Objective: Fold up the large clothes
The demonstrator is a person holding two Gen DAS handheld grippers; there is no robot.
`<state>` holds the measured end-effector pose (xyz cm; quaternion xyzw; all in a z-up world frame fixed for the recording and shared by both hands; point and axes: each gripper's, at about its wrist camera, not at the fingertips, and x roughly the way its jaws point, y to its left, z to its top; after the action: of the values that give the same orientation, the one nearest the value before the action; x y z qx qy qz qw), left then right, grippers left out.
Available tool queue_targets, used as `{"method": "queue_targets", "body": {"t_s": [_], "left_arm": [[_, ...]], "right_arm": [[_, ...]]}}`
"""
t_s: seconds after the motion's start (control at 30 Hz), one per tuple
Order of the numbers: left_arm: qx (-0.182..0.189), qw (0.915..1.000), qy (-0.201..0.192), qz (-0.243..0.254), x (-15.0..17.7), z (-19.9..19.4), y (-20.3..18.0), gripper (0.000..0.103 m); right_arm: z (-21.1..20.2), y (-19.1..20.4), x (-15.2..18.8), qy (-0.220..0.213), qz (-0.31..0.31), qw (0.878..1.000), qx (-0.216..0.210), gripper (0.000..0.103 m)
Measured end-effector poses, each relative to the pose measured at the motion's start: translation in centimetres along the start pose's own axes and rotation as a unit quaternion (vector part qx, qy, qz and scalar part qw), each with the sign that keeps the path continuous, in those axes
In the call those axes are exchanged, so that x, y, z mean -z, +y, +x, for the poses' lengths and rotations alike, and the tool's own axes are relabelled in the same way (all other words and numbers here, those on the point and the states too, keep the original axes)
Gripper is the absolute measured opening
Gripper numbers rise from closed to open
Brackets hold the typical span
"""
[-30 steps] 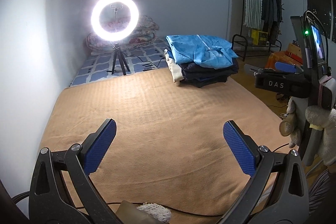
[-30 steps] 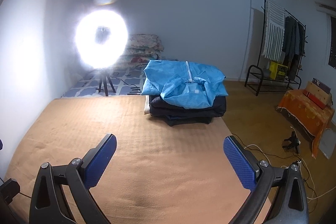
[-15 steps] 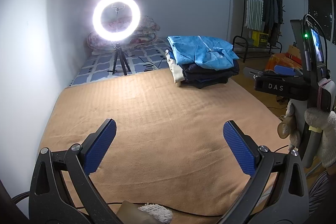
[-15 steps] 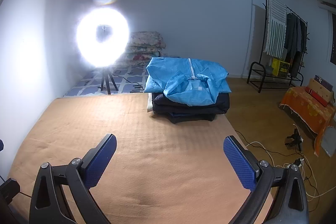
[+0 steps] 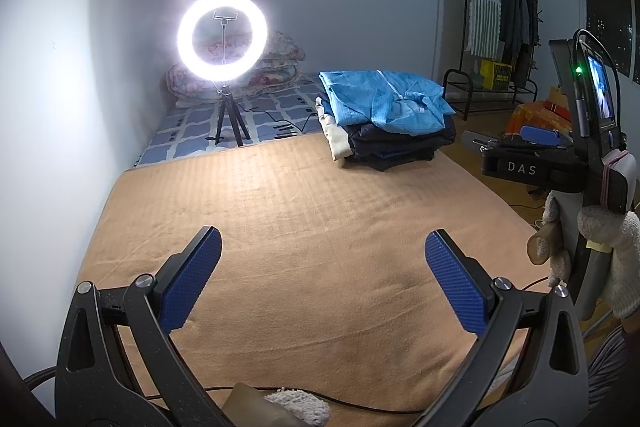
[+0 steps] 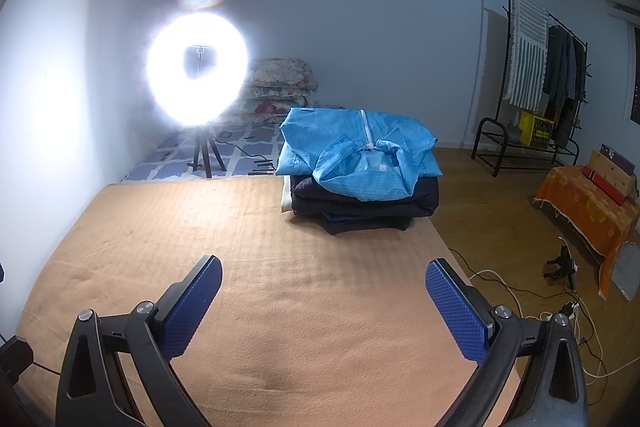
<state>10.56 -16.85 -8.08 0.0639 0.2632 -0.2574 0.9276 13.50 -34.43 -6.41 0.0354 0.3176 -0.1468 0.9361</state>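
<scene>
Both jaws spread wide, empty: left gripper [image 5: 322, 275], right gripper [image 6: 323, 293]. Folded clothes stack [image 6: 360, 179], blue jacket [image 6: 358, 157] on top, sits well ahead of jaws on tan blanket [image 6: 248, 259]. Nothing unfolded in view; task looks finished or between garments.

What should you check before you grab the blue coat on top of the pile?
1. Left gripper open with nothing in it: ok.
2. Right gripper open with nothing in it: ok.
3. Blue coat on top of the clothes pile, nothing over it: ok.
4. Tan blanket between grippers and pile bare: ok.
5. Grippers close enough to grab: not ok, the pile lies at the far end.
6. Ring light stands clear of the pile: ok.
</scene>
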Motion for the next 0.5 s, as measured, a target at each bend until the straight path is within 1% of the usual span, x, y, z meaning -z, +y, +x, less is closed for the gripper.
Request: {"method": "queue_targets", "body": {"t_s": [0.5], "left_arm": [[-0.004, 1.0, -0.003, 0.003, -0.18, -0.25, 0.05, 0.103]], "right_arm": [[0.09, 0.12, 0.1, 0.002, -0.002, 1.0, 0.0, 0.103]]}}
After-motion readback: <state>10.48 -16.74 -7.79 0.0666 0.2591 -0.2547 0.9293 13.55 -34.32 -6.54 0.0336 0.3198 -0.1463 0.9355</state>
